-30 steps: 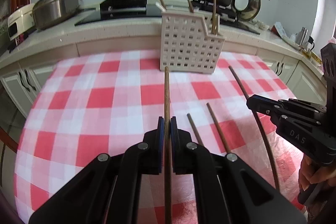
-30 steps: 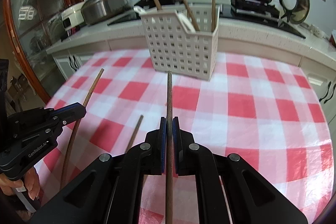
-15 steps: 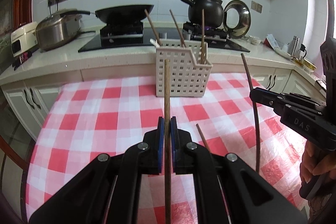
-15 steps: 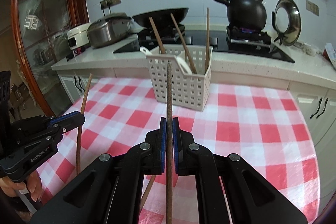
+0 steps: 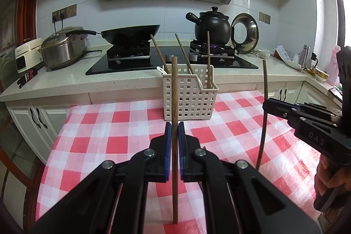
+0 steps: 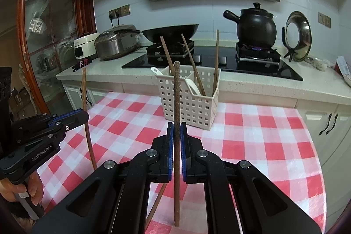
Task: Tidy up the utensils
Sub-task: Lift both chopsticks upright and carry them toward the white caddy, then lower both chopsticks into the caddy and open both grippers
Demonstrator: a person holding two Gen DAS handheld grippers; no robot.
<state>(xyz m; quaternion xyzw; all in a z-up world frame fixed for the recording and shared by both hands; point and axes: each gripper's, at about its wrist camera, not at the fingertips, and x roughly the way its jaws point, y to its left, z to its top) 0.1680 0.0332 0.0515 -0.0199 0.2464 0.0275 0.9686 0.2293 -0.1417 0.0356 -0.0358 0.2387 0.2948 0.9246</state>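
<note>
My left gripper (image 5: 174, 127) is shut on a brown wooden chopstick (image 5: 174, 89) that stands upright above the red-checked tablecloth. My right gripper (image 6: 176, 127) is shut on a second wooden chopstick (image 6: 177, 89), also upright. Each gripper shows in the other's view: the right gripper (image 5: 268, 105) at the right edge, the left gripper (image 6: 83, 116) at the left edge. The white lattice basket (image 5: 193, 100) (image 6: 193, 109) stands ahead at the table's far edge. It holds three leaning chopsticks and a white spoon. One loose chopstick (image 6: 156, 204) lies on the cloth under my right gripper.
Behind the table runs a counter with a stove, a black wok (image 5: 131, 33), a black clay pot (image 5: 211, 24) over a lit burner, a steel cooker (image 5: 62, 48) and a standing lid (image 5: 244, 31). A hand (image 5: 333, 177) grips the right tool. Glass cabinet doors stand at the left.
Both grippers have risen with their chopsticks, which now stand clear above the cloth. The views have tilted up, so the basket sits lower and farther in the frame.
</note>
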